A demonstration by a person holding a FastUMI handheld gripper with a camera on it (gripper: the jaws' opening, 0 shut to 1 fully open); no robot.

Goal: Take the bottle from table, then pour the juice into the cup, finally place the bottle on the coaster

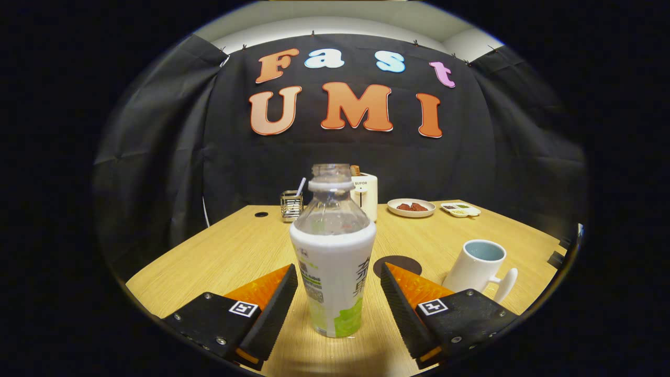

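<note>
Pale wood grain covers the counter [220, 251], and on it the bottle [333, 251] stands upright, uncapped, with a clear upper part and a white and green label wrapped around its lower body. The gripper [338, 293] sits low at the counter with its jaws released and spread wide; the bottle is between the two fingers [272, 309], with a gap showing on each side, so neither finger touches it.

Just beyond the right finger lies a dark round coaster [398, 265], flat on the counter and near the bottle's right side. Further right stands a white cup [479, 267] with a pale blue inside, its handle turned toward the right finger; it is upright and apart from the coaster.

Behind the bottle, toward the black cloth wall, a white appliance [366, 195] is partly hidden by the bottle's neck. Left of it is a small wire holder [291, 205] with a utensil sticking out. To the right are a round plate [411, 208] carrying something reddish brown and a small white tray [460, 209].
</note>
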